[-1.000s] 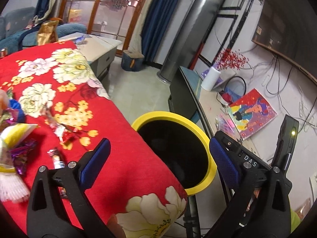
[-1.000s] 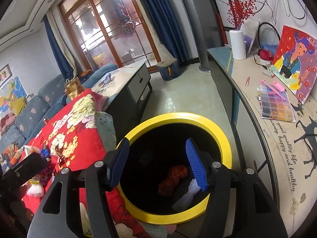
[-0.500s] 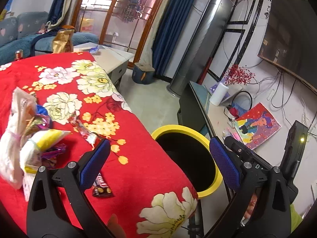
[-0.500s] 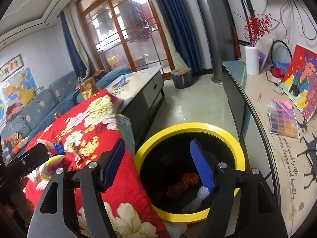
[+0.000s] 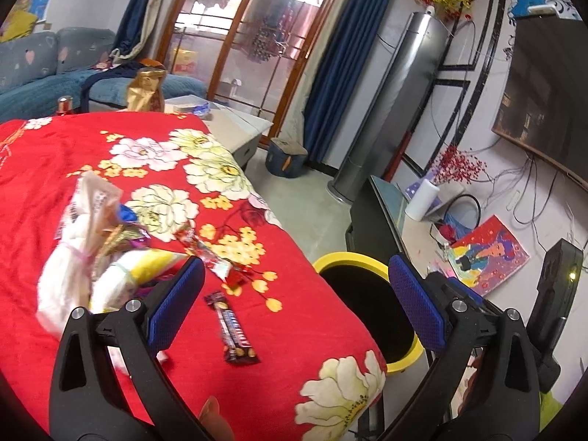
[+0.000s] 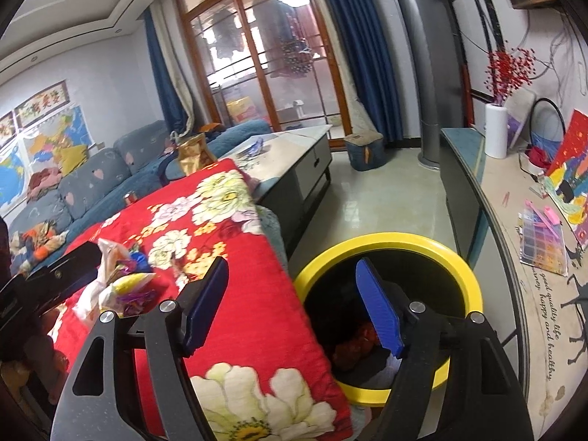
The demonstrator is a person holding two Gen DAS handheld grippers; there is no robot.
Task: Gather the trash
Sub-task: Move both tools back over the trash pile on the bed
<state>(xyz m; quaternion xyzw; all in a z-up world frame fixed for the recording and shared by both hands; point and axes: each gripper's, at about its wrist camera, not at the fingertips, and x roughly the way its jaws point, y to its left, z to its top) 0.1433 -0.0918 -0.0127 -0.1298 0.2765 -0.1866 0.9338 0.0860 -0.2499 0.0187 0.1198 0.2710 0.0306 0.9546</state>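
Observation:
A black bin with a yellow rim stands at the corner of a table under a red flowered cloth. Red trash lies inside the bin. On the cloth lie a dark candy-bar wrapper, a red candy wrapper and a pile of white, yellow and purple bags. My left gripper is open and empty above the cloth's near edge. My right gripper is open and empty over the cloth's corner and the bin's rim.
A TV cabinet with a white vase, a painting and a bead box runs along the right. A grey coffee table and a blue sofa stand behind. A tall grey air conditioner stands by the curtain.
Both grippers have drawn back and up from the bin. The left view has swung toward the cloth, bringing the bag pile and the candy-bar wrapper into view.

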